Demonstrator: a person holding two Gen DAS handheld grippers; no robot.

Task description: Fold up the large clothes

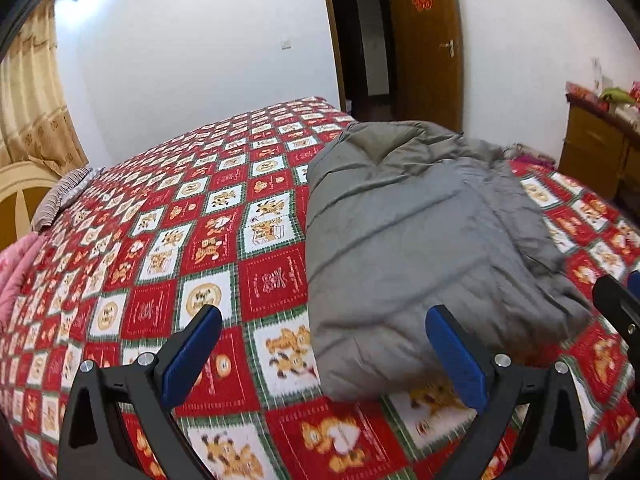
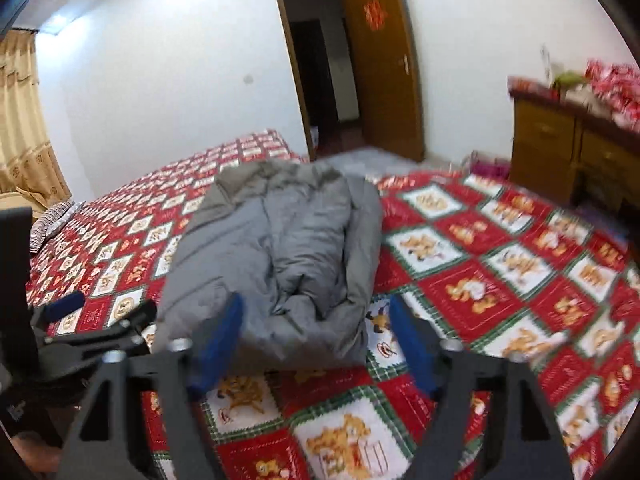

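Observation:
A grey padded jacket lies folded into a long bundle on the bed, also seen in the right wrist view as the jacket. My left gripper hovers over the bundle's near end, open, its blue pads wide apart and holding nothing. My right gripper is also open just short of the bundle's near end, with nothing between its blue pads. The right gripper shows at the right edge of the left wrist view, and the left gripper appears at the left of the right wrist view.
The bed wears a red, white and green patterned cover. A striped pillow and pink bedding lie at the left. A wooden cabinet stands at the right, an open door behind, curtains far left.

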